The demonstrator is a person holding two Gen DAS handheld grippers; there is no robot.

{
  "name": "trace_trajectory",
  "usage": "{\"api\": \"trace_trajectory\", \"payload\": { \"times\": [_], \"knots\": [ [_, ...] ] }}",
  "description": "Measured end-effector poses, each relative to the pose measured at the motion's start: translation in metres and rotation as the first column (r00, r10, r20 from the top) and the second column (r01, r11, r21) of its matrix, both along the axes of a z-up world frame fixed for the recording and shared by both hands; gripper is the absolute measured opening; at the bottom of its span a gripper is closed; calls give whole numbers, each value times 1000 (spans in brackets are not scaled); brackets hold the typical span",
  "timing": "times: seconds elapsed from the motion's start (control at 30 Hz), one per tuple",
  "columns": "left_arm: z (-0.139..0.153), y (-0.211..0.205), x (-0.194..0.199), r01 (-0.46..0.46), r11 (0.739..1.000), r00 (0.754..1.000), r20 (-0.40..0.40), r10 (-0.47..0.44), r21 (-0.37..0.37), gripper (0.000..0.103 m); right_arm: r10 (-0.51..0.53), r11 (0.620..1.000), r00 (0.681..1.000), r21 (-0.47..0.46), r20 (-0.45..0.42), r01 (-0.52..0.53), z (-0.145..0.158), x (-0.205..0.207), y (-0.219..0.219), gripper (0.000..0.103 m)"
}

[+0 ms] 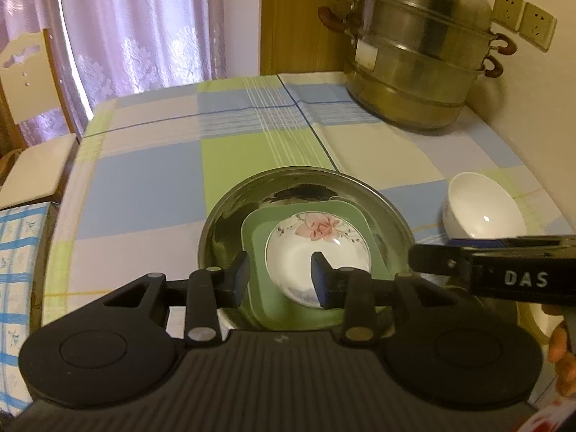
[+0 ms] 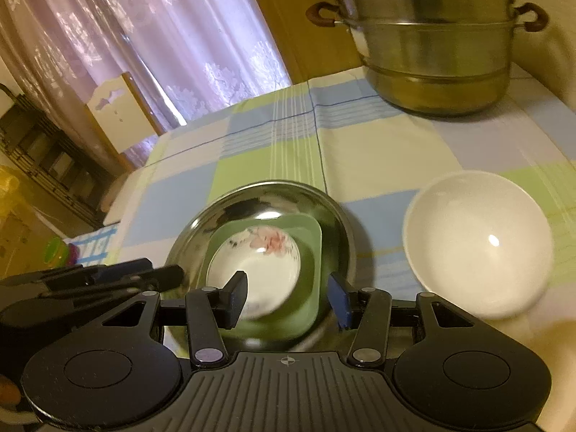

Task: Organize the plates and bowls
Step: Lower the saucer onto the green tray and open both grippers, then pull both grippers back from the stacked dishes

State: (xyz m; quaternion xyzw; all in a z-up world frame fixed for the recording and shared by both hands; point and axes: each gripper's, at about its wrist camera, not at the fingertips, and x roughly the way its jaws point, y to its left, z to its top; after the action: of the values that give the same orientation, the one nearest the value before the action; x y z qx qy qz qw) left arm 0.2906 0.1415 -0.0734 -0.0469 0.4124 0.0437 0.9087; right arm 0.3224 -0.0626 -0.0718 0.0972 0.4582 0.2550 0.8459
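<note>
Both grippers, left gripper (image 1: 280, 277) & right gripper (image 2: 288, 298), spread, empty over steel basin (image 1: 230, 216). Risk: white bowl (image 2: 475, 244) right of basin gets clipped, tips.

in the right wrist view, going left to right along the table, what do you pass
left gripper → steel basin, with the green plate and floral dish nested inside it → white bowl. The steamer pot sits farther back on the right.
</note>
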Motion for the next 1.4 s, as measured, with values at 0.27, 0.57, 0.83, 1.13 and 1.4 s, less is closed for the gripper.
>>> {"api": "trace_trajectory", "payload": {
  "times": [0.27, 0.57, 0.83, 1.13, 1.4],
  "knots": [
    [21, -17, -53, -50, 999, 998, 33, 49, 3, 35, -42, 999, 997, 10, -66, 43, 12, -51, -36, 50],
    [33, -58, -112, -41, 999, 997, 61, 38, 36, 37, -28, 999, 999, -42, -27, 27, 22, -106, -75, 50],
    [40, -87, -154, -23, 1000, 999, 44, 24, -19, 37, -39, 998, 999, -50, -23, 38, 27, -144, -112, 50],
    [47, -127, -187, 4, 1000, 1000, 2, -4, -19, 36, -44, 998, 999, -47, -23, 43, 36, -179, -144, 50],
    [50, -156, -206, 23, 1000, 1000, 0, -23, -15, 36, -58, 998, 998, -40, -29, 57, 39, -200, -169, 50]
  ]
}}
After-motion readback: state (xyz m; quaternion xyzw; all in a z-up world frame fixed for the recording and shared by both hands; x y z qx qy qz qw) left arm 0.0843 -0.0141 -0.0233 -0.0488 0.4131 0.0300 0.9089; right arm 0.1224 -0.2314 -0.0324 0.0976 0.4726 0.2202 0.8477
